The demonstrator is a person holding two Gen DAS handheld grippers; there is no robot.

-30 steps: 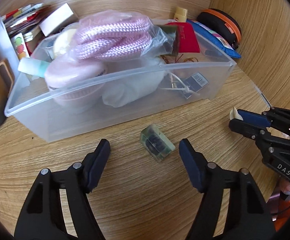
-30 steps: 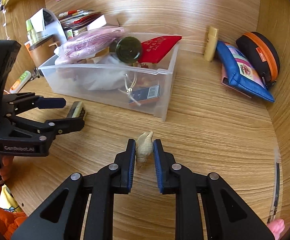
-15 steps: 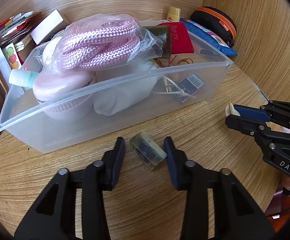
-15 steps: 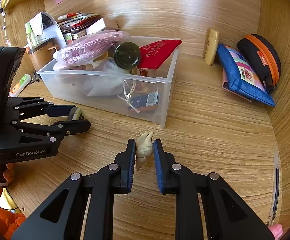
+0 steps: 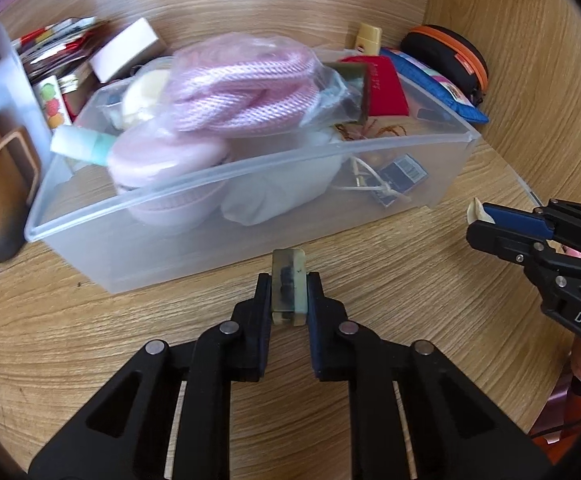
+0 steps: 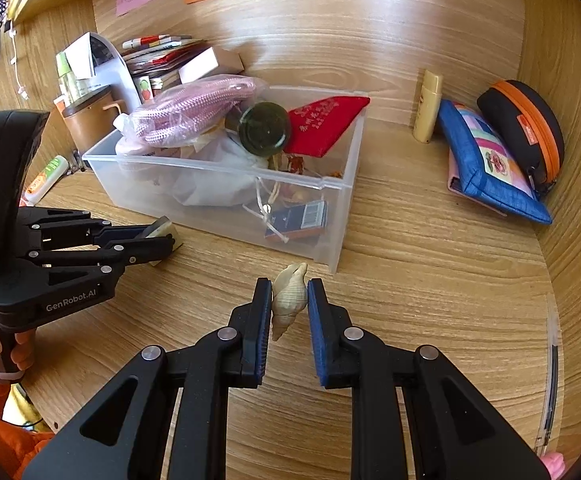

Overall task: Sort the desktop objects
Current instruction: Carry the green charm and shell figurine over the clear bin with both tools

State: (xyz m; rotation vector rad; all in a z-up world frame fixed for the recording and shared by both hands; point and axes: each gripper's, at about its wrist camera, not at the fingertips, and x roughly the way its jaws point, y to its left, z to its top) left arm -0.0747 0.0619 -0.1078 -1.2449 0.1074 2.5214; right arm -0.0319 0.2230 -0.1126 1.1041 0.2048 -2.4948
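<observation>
1. The left gripper (image 5: 288, 294) has its fingers clamped on a small greenish block (image 5: 287, 286), held just in front of the clear plastic bin (image 5: 250, 184).
2. The right gripper (image 6: 289, 304) has its fingers clamped on a cream seashell (image 6: 288, 300), near the bin's front corner.
3. The bin stands on the wooden counter (image 6: 430, 280), filled with a pink rope bundle (image 5: 246, 88) and a red pouch (image 6: 324, 122).

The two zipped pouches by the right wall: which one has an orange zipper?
The black oval case, rearmost in the corner; the blue patchwork pouch before it has none.
</observation>
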